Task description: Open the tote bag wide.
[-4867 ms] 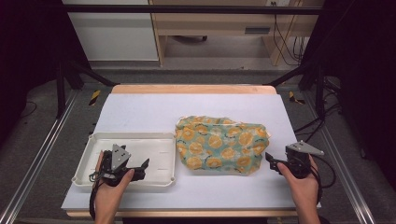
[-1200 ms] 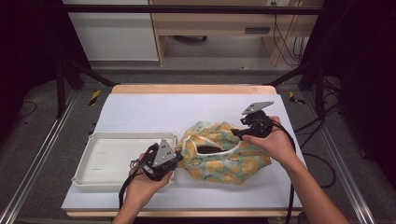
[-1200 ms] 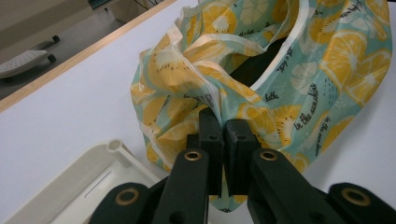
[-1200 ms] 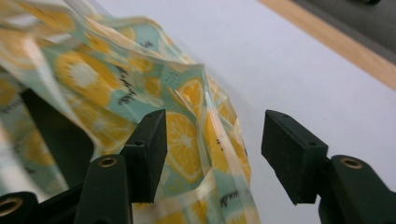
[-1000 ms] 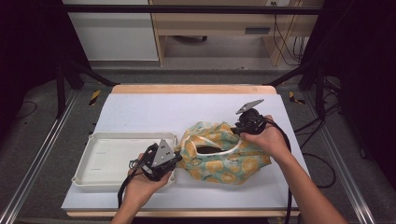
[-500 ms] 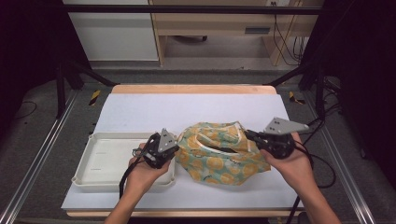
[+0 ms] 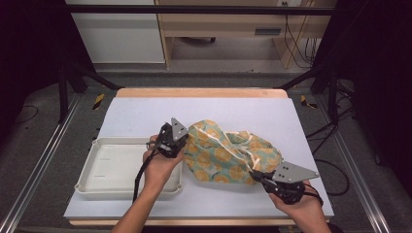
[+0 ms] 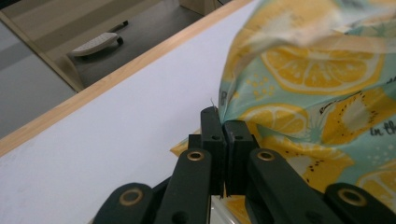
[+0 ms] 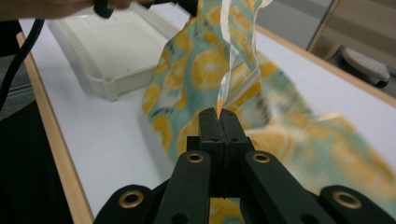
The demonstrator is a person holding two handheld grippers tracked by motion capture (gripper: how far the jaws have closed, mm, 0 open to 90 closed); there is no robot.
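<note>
Presently, step in hand: opening the fruit-print fabric bag [image 7: 228,155] by pulling its mouth apart.
Bag: lies on the white table [image 7: 145,114], its left end just beside the white tray [image 7: 97,182].
Left gripper [image 7: 176,144]: jaws clamped on the bag's left edge of cloth.
Right gripper [image 7: 256,175]: jaws pinched on the pale drawstring [image 9: 236,60], which runs taut up to the bag's mouth.
Next move, by judgement: hold both grips firm and draw the hands apart so the gathered mouth loosens; a slipping cord would undo it.

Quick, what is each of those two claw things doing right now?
Left gripper: closed, pinching the edge of the lemon-print cloth bag.
Right gripper: closed, clamped on the bag's striped strap.
</note>
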